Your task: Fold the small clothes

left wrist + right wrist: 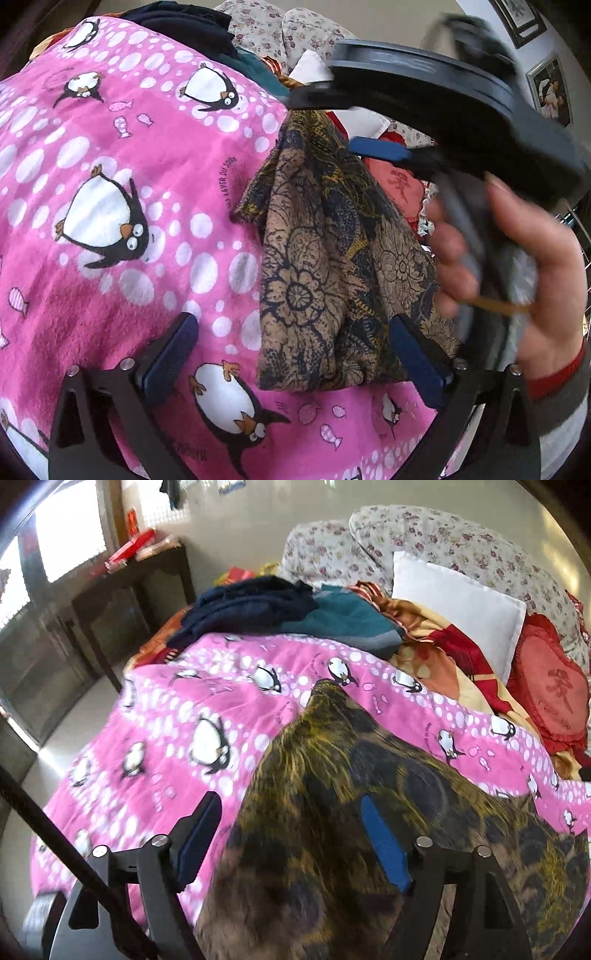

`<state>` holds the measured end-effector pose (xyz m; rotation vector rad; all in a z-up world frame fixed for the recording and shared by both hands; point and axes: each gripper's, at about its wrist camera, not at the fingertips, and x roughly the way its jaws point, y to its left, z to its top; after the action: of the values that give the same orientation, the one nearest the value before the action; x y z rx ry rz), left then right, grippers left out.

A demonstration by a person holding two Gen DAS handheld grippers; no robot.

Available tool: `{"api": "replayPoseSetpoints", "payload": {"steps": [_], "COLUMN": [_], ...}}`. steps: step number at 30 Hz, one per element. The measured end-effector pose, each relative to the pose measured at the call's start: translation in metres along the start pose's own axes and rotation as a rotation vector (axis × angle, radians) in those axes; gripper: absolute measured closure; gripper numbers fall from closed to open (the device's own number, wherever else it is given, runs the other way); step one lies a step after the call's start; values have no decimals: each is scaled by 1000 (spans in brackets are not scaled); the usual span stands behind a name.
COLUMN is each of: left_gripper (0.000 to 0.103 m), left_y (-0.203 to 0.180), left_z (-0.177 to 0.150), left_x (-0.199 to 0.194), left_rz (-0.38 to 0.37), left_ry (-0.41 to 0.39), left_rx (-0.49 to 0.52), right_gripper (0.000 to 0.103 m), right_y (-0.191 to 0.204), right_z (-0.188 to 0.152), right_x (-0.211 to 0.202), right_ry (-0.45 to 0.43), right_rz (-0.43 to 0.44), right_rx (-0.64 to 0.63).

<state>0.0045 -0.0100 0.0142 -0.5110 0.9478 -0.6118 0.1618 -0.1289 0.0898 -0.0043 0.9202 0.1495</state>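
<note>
A small brown and navy flower-print garment (325,266) lies on the pink penguin blanket (122,177). My left gripper (291,354) is open low over the blanket, with the garment's lower edge between its fingers. My right gripper (328,122) shows in the left wrist view, blurred, above the garment's top end with its blue pads apart. In the right wrist view the right gripper (291,830) is open and the garment (332,812), blurred, drapes between and over its fingers. The pink blanket (177,716) spreads beyond it.
Dark blue clothes (251,605) and a teal one (347,620) are piled at the blanket's far edge. A white pillow (458,602), a red cushion (550,690) and floral bedding (443,542) lie behind. A dark table (129,583) stands left of the bed.
</note>
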Motion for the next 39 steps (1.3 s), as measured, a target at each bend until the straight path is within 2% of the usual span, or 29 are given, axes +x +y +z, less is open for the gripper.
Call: {"api": "replayPoseSetpoints", "payload": {"steps": [4,5,6,7,8,9,10,11,12,13,15,20,23,26,32,39], "left_gripper": [0,0,0,0,0,6,30,48,79,81,81,81,81,81,81,81], "left_y": [2,4,6,6,7,6,6,3,-1,-5,-18,-69,-118,-163,-224,-248], "left_z": [1,1,2,3,3,1,3,3,4,4,2,2,-4,-14,-42,-70], "left_x": [0,-1,-2,-2,-4,-6,-5,-4,1,3,-4,-23,-14,8,66,131], "left_rz": [-10,-12,-16,-20,-29,-43,-52,-73,-83,-73,-52,-109,-140,-162,-195,-183], "left_ry": [-4,-6,-7,-10,-18,-26,-25,-9,29,48,32,27,63,108,213,329], "left_rx": [-16,-19,-18,-16,-14,-7,5,23,38,47,91,185,284,369,449,490], "right_gripper": [18,24,42,49,58,81,84,85,86,87,87,87,87,86,87,87], "right_y": [2,1,0,-3,-8,-13,-19,-29,-36,-41,-52,-82,-114,-149,-226,-308], "right_z": [8,5,3,2,-1,-1,-1,-2,-2,-2,-4,-13,-20,-35,-78,-131], "right_x": [34,41,40,38,35,31,27,19,13,7,-13,-69,-100,-129,-164,-160], "right_ry": [68,66,40,16,-7,-17,-24,-36,-43,-50,-88,-166,-205,-238,-258,-225], "right_rz": [-72,-79,-98,-116,-98,-82,-84,-45,-7,12,65,151,184,162,101,33], "right_rx": [7,-1,-13,-19,-4,15,26,53,82,101,136,165,204,228,301,425]}}
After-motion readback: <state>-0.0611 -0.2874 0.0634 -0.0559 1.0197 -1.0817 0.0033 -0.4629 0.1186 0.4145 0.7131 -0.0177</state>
